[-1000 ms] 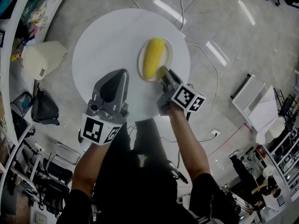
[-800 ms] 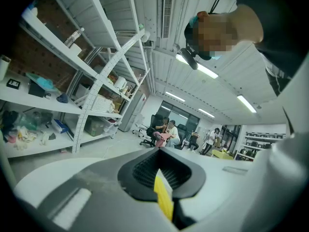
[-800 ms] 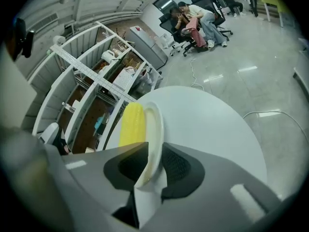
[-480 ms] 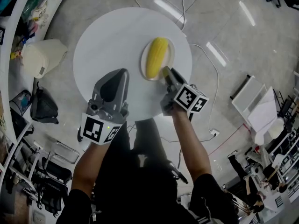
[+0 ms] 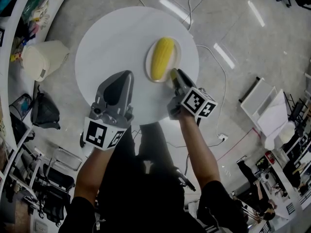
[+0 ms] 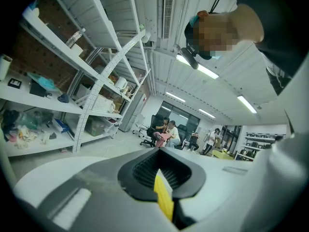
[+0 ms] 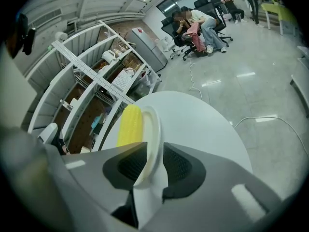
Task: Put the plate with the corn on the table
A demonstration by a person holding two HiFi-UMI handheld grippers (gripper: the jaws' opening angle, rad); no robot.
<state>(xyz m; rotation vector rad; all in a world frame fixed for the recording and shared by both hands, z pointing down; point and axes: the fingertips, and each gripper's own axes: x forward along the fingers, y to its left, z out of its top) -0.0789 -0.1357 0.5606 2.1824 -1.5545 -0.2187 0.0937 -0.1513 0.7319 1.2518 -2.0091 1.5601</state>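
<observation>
A person in a black short-sleeved top stands at a round white table (image 5: 116, 38) with both bare forearms stretched out over its near edge, a grey two-jaw gripper in each hand. The only markings in sight are the black-and-white square patterns on the left marker cube (image 5: 103, 135) and the right marker cube (image 5: 198, 103). They carry no letters or words.

The right gripper (image 5: 174, 74) tips down towards the table's right side. There a white round plate (image 5: 177, 52) lies flat on the tabletop with a yellow ear of corn (image 5: 162, 58) lying along it. The right gripper's jaws have just been opening and now stand spread. The near rim of the plate stands between the dark ribbed pads (image 7: 181, 166), which no longer clamp it.

The left gripper (image 5: 128, 74) is held roughly level over the near left part of the table, well apart from the plate. Its jaws are pressed together, and its view looks out across the room.

Around the table, white metal shelving (image 6: 96, 76) holds boxes and oddments whose labels are too small to read. A pale lidded bin (image 5: 46, 59) and a black bag (image 5: 45, 113) stand on the grey floor at the left. A white cable (image 5: 221, 76) trails across the floor to the right. People sit on office chairs (image 7: 195, 21) at the far end of the room.
</observation>
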